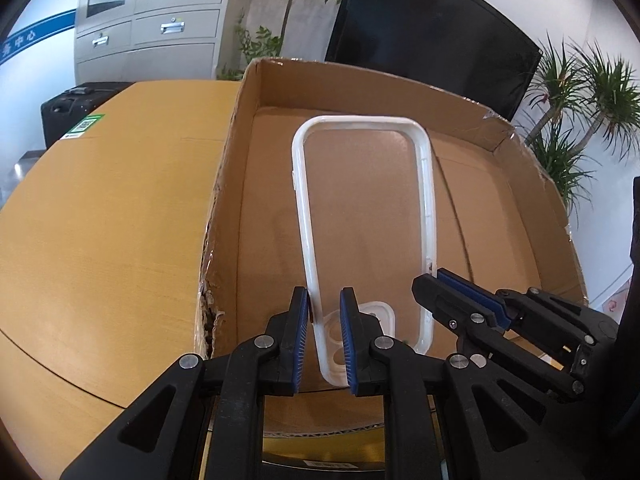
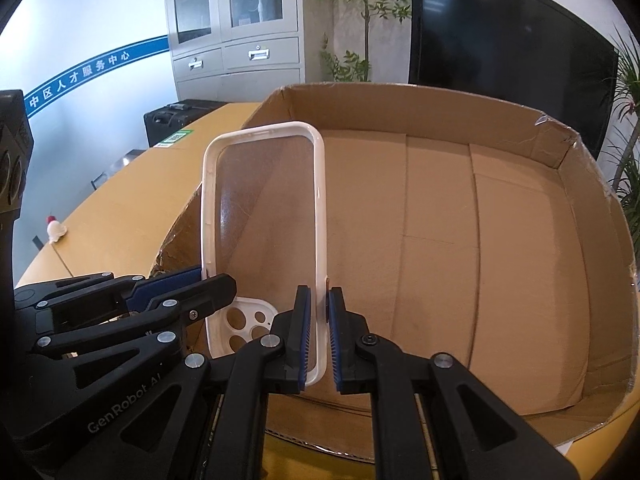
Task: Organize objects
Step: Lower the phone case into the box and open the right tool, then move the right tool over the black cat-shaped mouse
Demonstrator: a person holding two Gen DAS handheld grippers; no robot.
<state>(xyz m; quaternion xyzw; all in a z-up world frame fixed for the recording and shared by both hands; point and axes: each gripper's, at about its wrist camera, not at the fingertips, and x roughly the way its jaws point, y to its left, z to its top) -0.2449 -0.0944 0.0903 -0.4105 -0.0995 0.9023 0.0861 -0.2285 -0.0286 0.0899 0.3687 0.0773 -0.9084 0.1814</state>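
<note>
Cardboard box (image 2: 500,240) stood open-topped on the worktop (image 1: 100,220); its floor right of the phone case (image 2: 264,216) lay bare, with free passage from above. Box walls blocked entry from the sides. Phone case stood upright over the near-left part of the box, between both grippers. Worktop left of the box was open, with only a small white object (image 2: 55,229) near its left edge.
</note>
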